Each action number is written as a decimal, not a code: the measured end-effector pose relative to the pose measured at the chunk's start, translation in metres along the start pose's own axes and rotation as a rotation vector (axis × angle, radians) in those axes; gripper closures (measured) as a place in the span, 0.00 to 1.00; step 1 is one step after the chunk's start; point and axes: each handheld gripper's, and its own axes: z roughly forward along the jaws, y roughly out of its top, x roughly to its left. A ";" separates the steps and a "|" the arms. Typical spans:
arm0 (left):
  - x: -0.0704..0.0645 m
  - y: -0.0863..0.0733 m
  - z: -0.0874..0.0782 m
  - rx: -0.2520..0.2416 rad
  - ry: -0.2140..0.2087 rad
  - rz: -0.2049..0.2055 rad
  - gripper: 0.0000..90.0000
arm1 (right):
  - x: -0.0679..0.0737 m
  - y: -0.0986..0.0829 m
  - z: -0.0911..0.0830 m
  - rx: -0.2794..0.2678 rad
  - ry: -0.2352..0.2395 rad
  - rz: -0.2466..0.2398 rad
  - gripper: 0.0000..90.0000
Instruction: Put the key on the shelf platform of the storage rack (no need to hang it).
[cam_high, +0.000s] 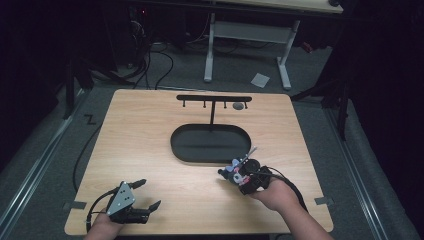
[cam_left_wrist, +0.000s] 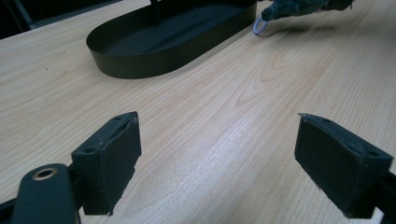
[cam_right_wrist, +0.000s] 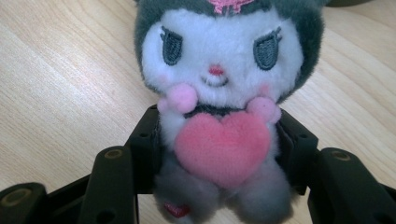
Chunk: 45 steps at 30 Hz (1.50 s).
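Note:
A small plush toy (cam_right_wrist: 219, 93), grey and white with a pink heart on its chest, sits between the jaws of my right gripper (cam_right_wrist: 219, 144), which is shut on its body. In the high view that right gripper (cam_high: 239, 174) holds the plush toy (cam_high: 233, 169) just off the near right end of the black oval tray (cam_high: 180, 150). My left gripper (cam_high: 145, 194) rests open near the table's front left edge, nothing between its fingers (cam_left_wrist: 109, 158). From the left gripper view the plush toy (cam_left_wrist: 292, 7) shows far off with a pale loop, beside the tray (cam_left_wrist: 154, 56).
A black T-shaped rack with small hooks (cam_high: 214, 99) rises from the tray's far side. A small grey round object (cam_high: 238, 106) lies behind it. The wooden table (cam_high: 140, 125) stands on grey carpet, with another table's legs (cam_high: 247, 47) beyond.

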 end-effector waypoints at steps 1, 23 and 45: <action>0.000 0.000 0.000 0.000 0.000 0.000 0.17 | -0.001 -0.001 -0.002 -0.002 -0.002 0.010 0.51; 0.000 0.000 -0.001 -0.002 0.001 0.004 0.17 | -0.043 -0.003 -0.047 -0.043 -0.038 0.181 0.51; 0.000 0.000 0.000 -0.002 -0.002 0.004 0.17 | -0.073 0.012 -0.083 -0.059 -0.064 0.287 0.51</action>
